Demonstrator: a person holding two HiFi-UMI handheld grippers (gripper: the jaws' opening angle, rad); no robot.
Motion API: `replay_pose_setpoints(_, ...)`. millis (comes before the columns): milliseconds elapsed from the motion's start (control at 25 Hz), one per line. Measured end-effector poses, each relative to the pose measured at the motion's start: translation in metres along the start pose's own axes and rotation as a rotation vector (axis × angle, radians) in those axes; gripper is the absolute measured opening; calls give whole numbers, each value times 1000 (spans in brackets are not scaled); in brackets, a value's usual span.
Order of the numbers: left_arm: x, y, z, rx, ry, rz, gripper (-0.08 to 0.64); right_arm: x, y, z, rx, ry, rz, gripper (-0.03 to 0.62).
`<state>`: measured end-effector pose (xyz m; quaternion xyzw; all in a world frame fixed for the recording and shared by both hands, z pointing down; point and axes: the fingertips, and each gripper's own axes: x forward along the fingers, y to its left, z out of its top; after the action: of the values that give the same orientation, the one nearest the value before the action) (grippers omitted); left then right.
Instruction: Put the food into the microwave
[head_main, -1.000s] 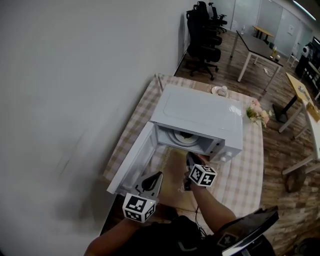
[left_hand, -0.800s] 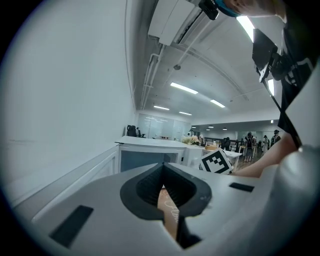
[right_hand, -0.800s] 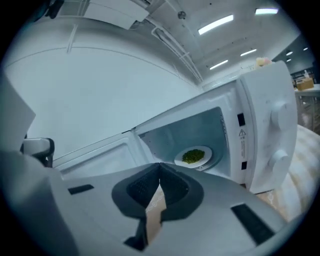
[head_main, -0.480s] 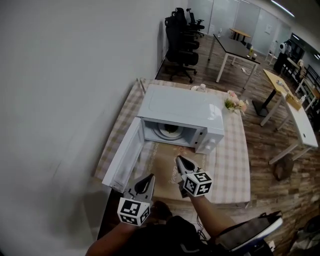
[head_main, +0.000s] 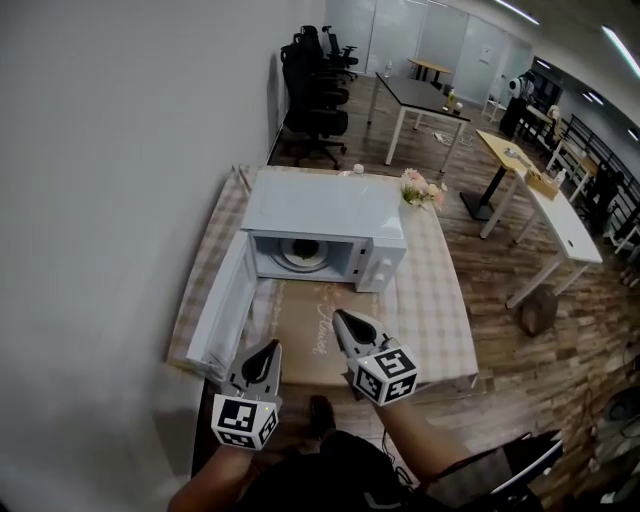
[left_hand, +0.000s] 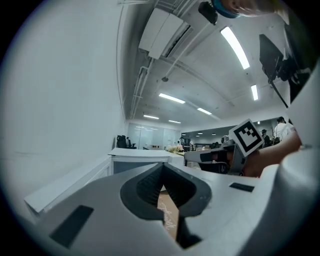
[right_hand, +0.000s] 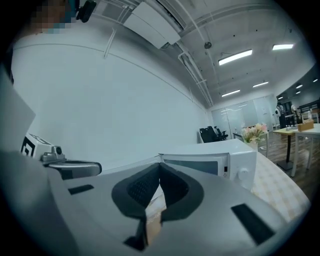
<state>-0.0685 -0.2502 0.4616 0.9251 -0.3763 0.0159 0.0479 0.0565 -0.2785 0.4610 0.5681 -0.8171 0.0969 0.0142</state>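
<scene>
When reaching in again, mind the long white door (head_main: 213, 318) of the boxy white microwave oven (head_main: 320, 205), swung wide open at the far left: easy to clip from the side, and likely to jolt the whole oven if struck. Just right of it, find the grey left gripper (head_main: 270, 347), shut tight on nothing and hovering well short of the oven; fit only for pushing like that, so expect a slip or a half-closed door if pressed too near the hinge. Farther in, see the white plate of dark food (head_main: 300, 254) already resting inside the oven cavity; slam the door and probably shake or slide it. Then the grey right gripper (head_main: 340, 316), likewise closed and empty, poised over the brown paper mat (head_main: 300, 345): could cross the other's path or knock the front controls if brought in at the same time. Last, at the far right corner of the beige checked tablecloth (head_main: 440, 300), pass over the small pink flower bunch (head_main: 420, 188), well apart and hardly at risk
</scene>
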Motion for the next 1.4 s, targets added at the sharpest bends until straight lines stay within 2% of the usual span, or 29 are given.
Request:
replay_pose_setpoints(80,-3,-1,5,22,-25,4,8,-11,5,6,-10,-9,-5,9)
replay_pose_setpoints(320,-4,-3,16,23,-60,13,8,-28,7,17,-37,-30,-3,9)
replay_pose_setpoints(640,2,-18,27,-30,-25,39,8,-43,-9,31,-30,-32,17,8)
replay_pose_setpoints(840,11,-28,37,-14,-36,81,8,-49,-20,39,-24,-45,41,8)
replay_pose_setpoints(1240,20,-49,42,-12,-38,111,8,-59,-39,40,-21,-32,77,8)
replay_pose_setpoints(1400,19,-50,48,-12,-65,182,8,-60,-45,45,-23,-30,98,8)
